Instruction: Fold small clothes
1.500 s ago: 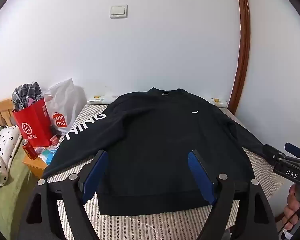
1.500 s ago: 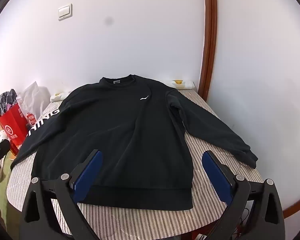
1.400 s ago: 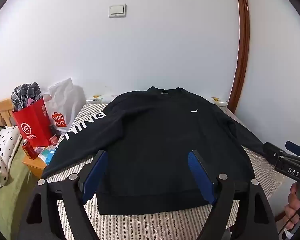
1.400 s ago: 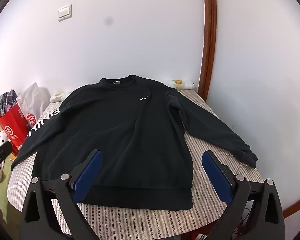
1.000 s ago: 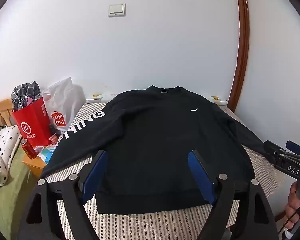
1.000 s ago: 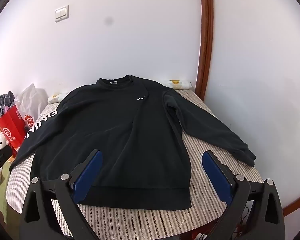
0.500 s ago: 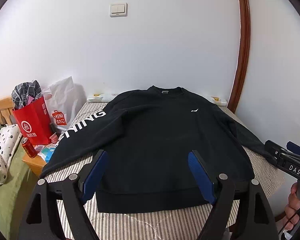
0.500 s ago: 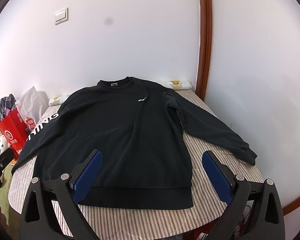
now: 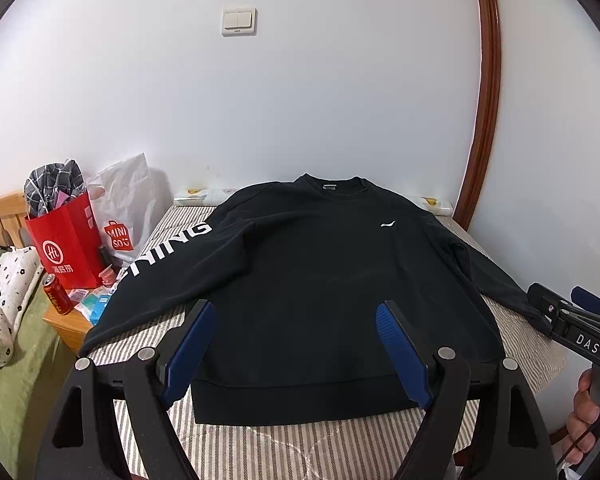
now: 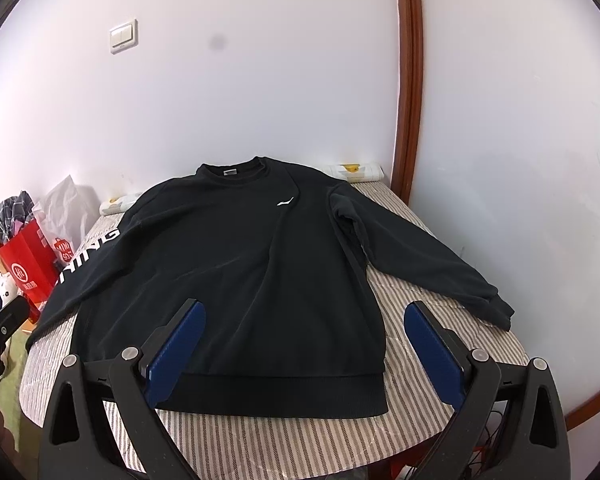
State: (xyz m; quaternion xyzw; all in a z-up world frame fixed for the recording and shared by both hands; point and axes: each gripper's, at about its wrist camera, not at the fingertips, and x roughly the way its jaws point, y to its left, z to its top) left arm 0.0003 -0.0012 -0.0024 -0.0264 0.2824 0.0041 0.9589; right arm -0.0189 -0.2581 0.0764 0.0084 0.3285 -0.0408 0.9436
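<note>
A black sweatshirt (image 9: 332,280) (image 10: 236,264) lies flat and face up on a striped table (image 9: 300,452) (image 10: 260,440), collar at the far wall, both sleeves spread out. White letters run down its left sleeve (image 9: 168,248). The hem is nearest me. My left gripper (image 9: 296,316) hovers open above the hem with nothing between its blue pads. My right gripper (image 10: 304,316) also stands open and empty over the hem's right part. The right gripper's body (image 9: 580,332) shows at the right edge of the left wrist view, held by a hand (image 9: 584,420).
A red paper bag (image 9: 66,240) and a white plastic bag (image 9: 124,208) stand left of the table on a wooden nightstand (image 9: 68,324) with a red can (image 9: 58,294). A bed with green bedding (image 9: 8,360) is further left. A wooden door frame (image 10: 410,80) rises at the back right.
</note>
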